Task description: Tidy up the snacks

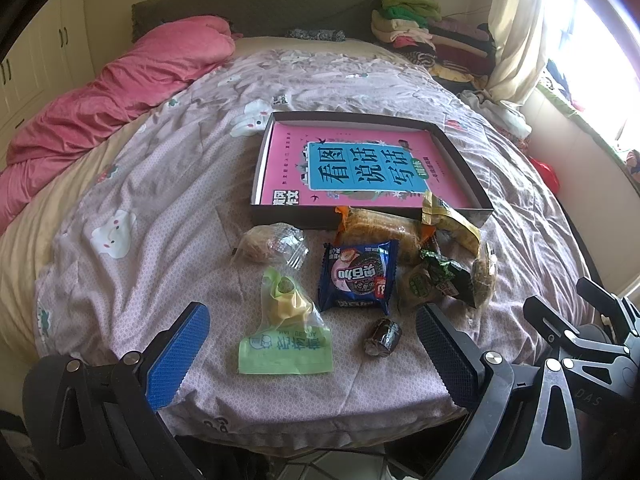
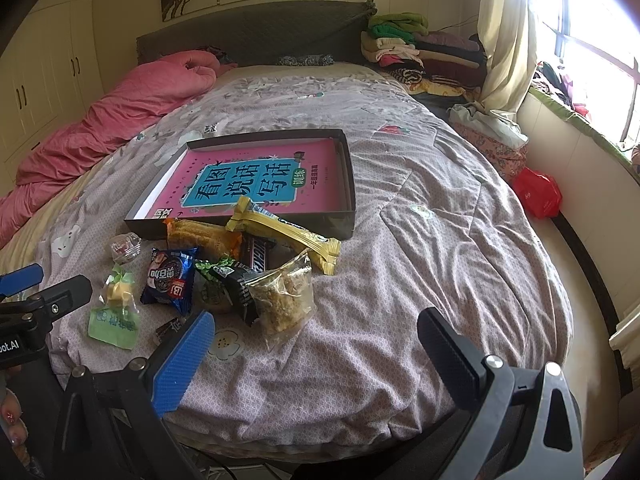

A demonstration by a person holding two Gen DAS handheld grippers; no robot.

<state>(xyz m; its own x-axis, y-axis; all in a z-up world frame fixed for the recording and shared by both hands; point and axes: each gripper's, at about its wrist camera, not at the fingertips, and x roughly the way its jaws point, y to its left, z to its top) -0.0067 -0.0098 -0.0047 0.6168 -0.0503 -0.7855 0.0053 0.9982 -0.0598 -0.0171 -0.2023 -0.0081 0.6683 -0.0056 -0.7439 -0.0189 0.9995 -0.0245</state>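
Several wrapped snacks lie on the bed in front of a shallow dark box (image 1: 280, 218) (image 2: 348, 184) lined with a pink book. Among them are a blue cookie pack (image 1: 358, 276) (image 2: 172, 280), a green-labelled clear bag (image 1: 286, 330) (image 2: 114, 314), a small dark candy (image 1: 382, 336), an orange pack (image 1: 380, 228) (image 2: 204, 236), a yellow bar (image 2: 288, 232) and a clear bag of crumbly cake (image 2: 286, 298). My left gripper (image 1: 312, 344) is open and empty, above the green bag and dark candy. My right gripper (image 2: 316, 344) is open and empty, near the bed's front edge, right of the pile.
A pink quilt (image 1: 100, 96) lies along the left of the bed. Folded clothes (image 2: 420, 52) are stacked at the headboard's right. A red bag (image 2: 538, 192) sits by the window wall. The right gripper's body (image 1: 592, 340) shows at the lower right of the left wrist view.
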